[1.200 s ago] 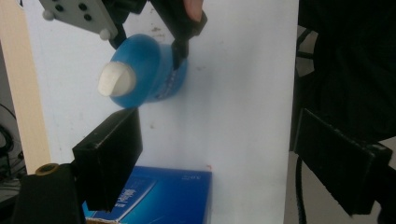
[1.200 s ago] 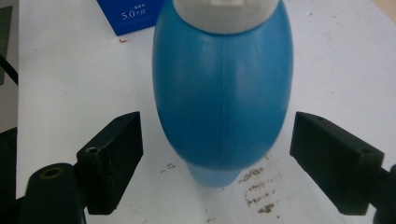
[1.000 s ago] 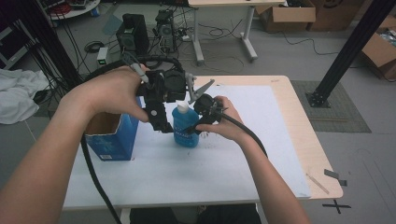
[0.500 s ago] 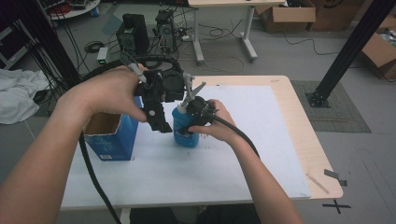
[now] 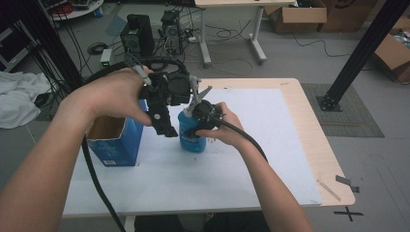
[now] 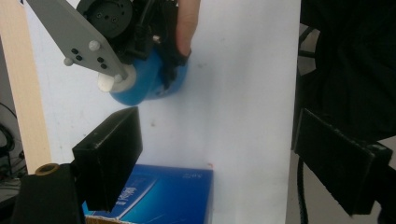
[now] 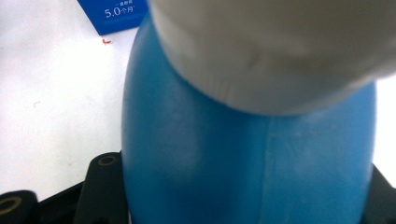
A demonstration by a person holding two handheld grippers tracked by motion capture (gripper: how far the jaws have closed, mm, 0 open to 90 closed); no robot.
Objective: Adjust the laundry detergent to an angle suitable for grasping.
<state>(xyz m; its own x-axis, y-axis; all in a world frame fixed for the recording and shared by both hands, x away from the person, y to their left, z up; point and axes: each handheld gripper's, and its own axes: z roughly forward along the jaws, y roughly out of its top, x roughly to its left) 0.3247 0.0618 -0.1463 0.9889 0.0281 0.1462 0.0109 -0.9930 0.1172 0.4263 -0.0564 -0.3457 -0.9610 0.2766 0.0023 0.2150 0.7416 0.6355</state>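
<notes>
Overhead, high view: a person's two forearms reach in over a table (image 5: 290,145) covered with a white sheet (image 5: 251,125); a blue bottle (image 5: 191,137) stands upright near the middle of it, with an open blue carton (image 5: 115,140) just to its left.
Right gripper (image 5: 196,126): held at the bottle's right side by the right hand (image 5: 223,126); a black cable (image 5: 244,137) trails back along the forearm.
Right gripper view: the bottle's blue body (image 7: 243,163) sits between the two black jaws, which stand at either side of it low in the frame; its white cap (image 7: 280,51) looms at the top. Actual contact of the pads cannot be told.
Left gripper (image 5: 164,126): raised in the left hand (image 5: 116,99), between carton and bottle, jaws pointing down.
Left gripper view: the jaws stand wide apart with nothing between them. Beyond them the bottle (image 6: 149,81) shows with its white cap, the other gripper's grey plate (image 6: 77,35) over it and a finger (image 6: 187,23) of the right hand against it. The carton (image 6: 163,193) lies at the bottom edge.
Containers: the carton's top is open; its brown inside is shadowed and any contents cannot be made out. The bottle is capped.
Writing: white print on the carton reads "5.0" followed by small characters (image 7: 117,11); the bottle's label is too blurred to read.
</notes>
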